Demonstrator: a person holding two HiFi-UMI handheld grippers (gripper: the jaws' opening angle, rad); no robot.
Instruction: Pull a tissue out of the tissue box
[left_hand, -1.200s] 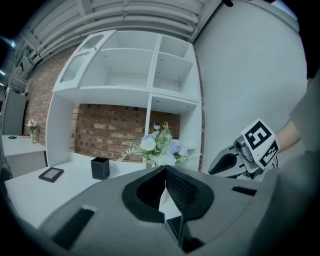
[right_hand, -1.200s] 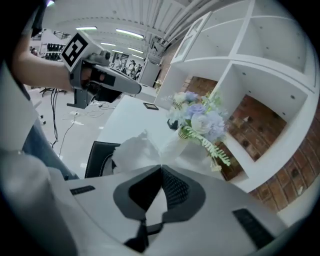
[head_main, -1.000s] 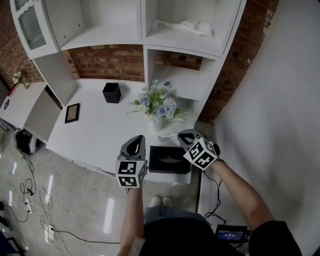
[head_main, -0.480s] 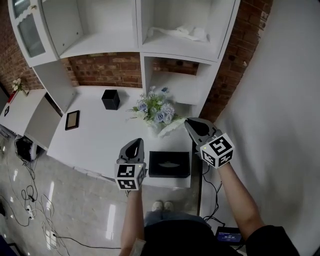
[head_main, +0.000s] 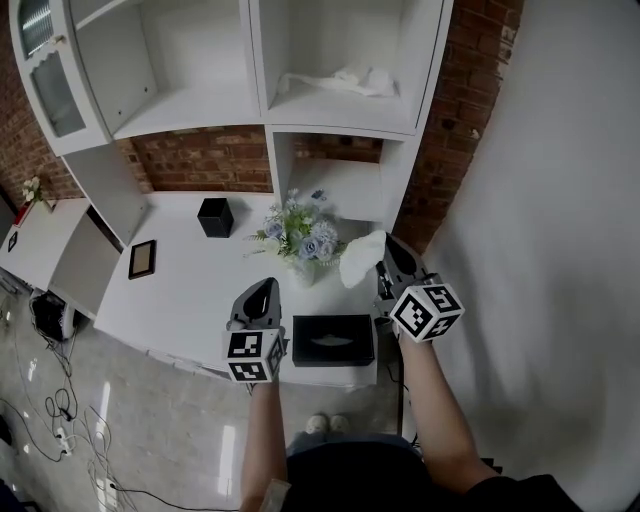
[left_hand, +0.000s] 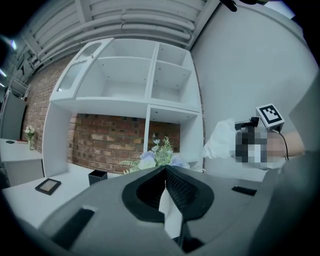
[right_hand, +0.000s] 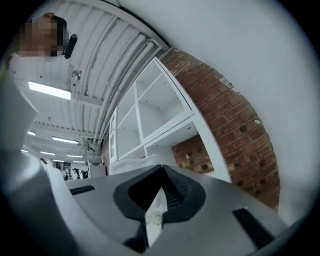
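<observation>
Right claw (head_main: 384, 262) clamped on a white tissue (head_main: 360, 258), lifted clear at 1 o'clock of the black tissue box (head_main: 333, 340) on the worktop (head_main: 180, 290); left claw (head_main: 264, 288), closed and seemingly empty, at the box's 9 o'clock. The pinch looks thin (1 corner only), so a quick swing could slip or tear the sheet and drop it into the flowers (head_main: 300, 235).

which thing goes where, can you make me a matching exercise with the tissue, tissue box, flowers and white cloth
Things:
1 tissue
2 tissue box
3 flowers
4 white cloth

Places:
A lying on a shelf above the brick
B near the front edge of the table
C pinched in the right gripper, held up in the air
D on the table, behind the box

Pairs: 1-C, 2-B, 3-D, 4-A
</observation>
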